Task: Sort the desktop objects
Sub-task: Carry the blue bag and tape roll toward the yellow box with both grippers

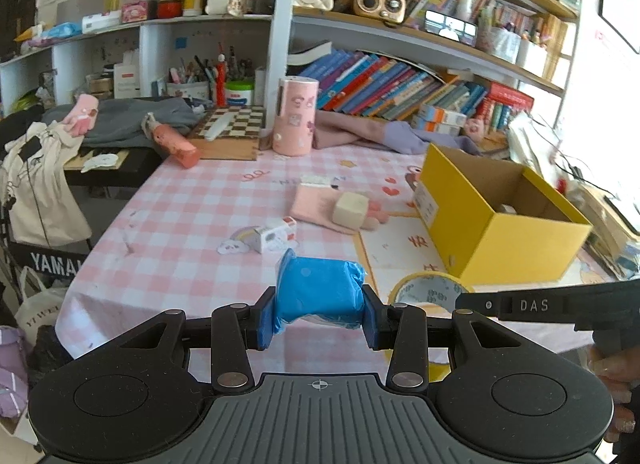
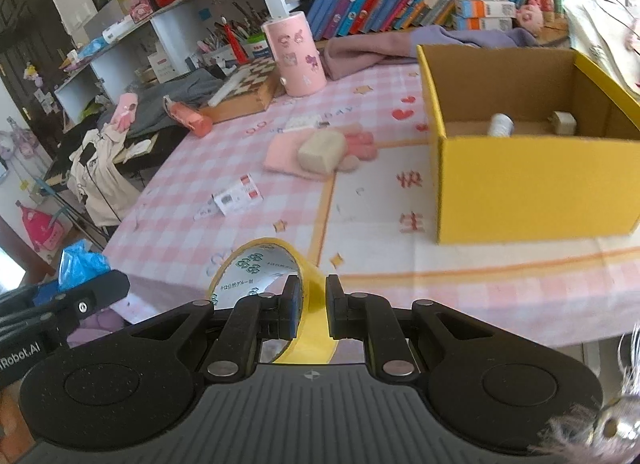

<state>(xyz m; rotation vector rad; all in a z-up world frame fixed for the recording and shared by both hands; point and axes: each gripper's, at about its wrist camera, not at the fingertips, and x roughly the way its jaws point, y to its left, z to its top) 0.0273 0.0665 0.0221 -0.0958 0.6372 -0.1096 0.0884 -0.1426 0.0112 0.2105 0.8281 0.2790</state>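
Observation:
My left gripper (image 1: 319,314) is shut on a blue plastic-wrapped pack (image 1: 320,290), held above the near edge of the pink checked table (image 1: 192,200). My right gripper (image 2: 313,310) is shut on the rim of a yellow tape roll (image 2: 260,268), which also shows in the left wrist view (image 1: 430,290). The open yellow cardboard box (image 2: 532,188) stands to the right; it also shows in the left wrist view (image 1: 492,220). Inside it lie a white spool (image 2: 501,125) and a small white block (image 2: 564,122). The blue pack shows at the left of the right wrist view (image 2: 80,264).
On the table lie a beige block (image 2: 322,151) on a pink cloth (image 2: 282,154), a small white carton (image 2: 238,196), a pink cylinder (image 2: 294,58), a chessboard (image 2: 248,84) and an orange-pink bottle (image 2: 190,118). Bookshelves stand behind. A chair with clothes (image 2: 100,168) is left of the table.

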